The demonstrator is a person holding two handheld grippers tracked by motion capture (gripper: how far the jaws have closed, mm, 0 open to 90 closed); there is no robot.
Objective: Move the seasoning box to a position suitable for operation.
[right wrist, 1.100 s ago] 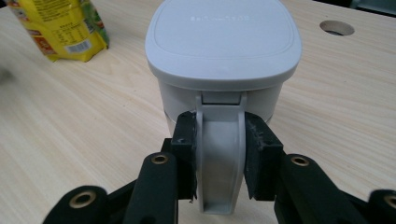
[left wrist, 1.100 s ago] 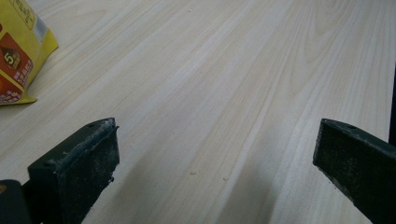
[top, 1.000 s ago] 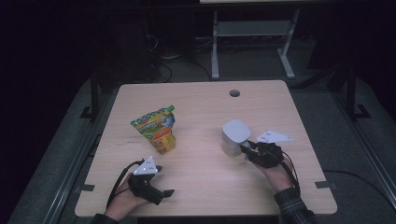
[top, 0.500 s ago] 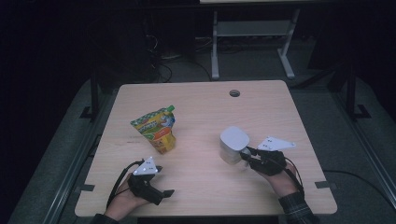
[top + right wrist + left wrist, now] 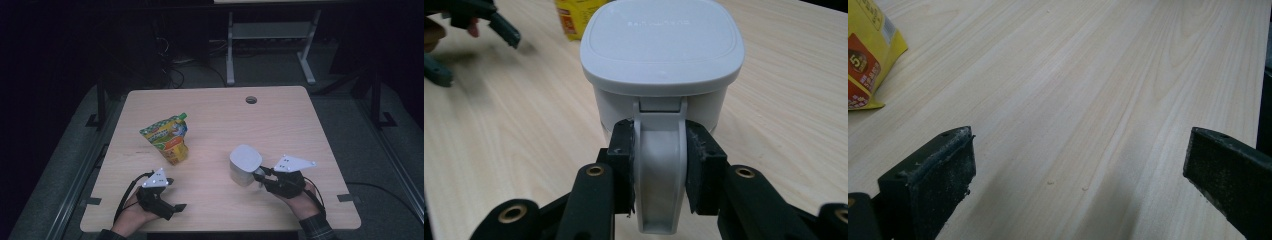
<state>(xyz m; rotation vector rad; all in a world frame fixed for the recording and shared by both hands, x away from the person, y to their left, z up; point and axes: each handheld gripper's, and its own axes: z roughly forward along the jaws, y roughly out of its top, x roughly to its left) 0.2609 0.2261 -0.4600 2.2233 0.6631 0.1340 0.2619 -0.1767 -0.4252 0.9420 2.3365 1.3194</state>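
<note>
Dark floor and a metal frame lay behind the pale wooden table (image 5: 280, 125). Right of centre in the high view stood a white lidded container (image 5: 244, 164), its handle (image 5: 658, 175) clamped between the pads of the right gripper (image 5: 261, 176). At lower left the left gripper (image 5: 172, 194) rested with jaws spread wide over bare wood, gripping nothing. A yellow pouch (image 5: 167, 138) stood left of centre, possibly leaning slightly, well apart from the container.

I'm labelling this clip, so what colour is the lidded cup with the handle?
The cup is pale grey-white all over, lid and handle included; the right gripper view shows it best.
</note>
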